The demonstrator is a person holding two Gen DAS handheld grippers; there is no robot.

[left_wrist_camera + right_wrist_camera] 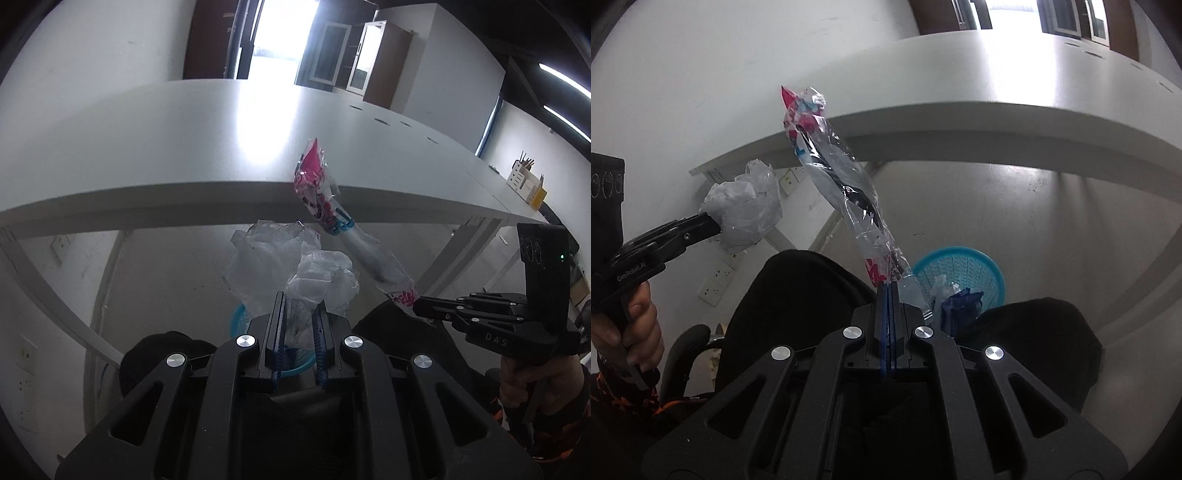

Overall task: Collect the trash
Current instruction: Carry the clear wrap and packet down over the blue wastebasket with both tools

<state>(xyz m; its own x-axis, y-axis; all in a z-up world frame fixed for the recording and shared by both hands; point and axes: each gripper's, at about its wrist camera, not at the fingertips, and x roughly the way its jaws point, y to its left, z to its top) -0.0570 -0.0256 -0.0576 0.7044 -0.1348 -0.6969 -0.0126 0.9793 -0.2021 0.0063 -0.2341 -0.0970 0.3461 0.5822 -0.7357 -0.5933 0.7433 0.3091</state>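
My left gripper [300,301] is shut on a crumpled clear plastic bag [288,262], which bulges up above the jaws. The same bag [746,208] shows at the left of the right wrist view, at the tip of the left gripper [711,223]. My right gripper [889,286] is shut on the end of a long clear wrapper with pink and blue print [842,184], which sticks up and to the left. In the left wrist view that wrapper [332,214] runs up from the right gripper [417,306]. A blue mesh bin [964,275] stands on the floor below, with trash inside; its rim [240,321] peeks out behind the left fingers.
A long white table [258,147] spans above and ahead, its front edge [997,125] over the bin. The person's dark-clothed knees [798,295] sit on either side below the grippers. White table legs [55,295] and wall sockets [714,282] lie to the left. A hand [639,325] grips the left tool.
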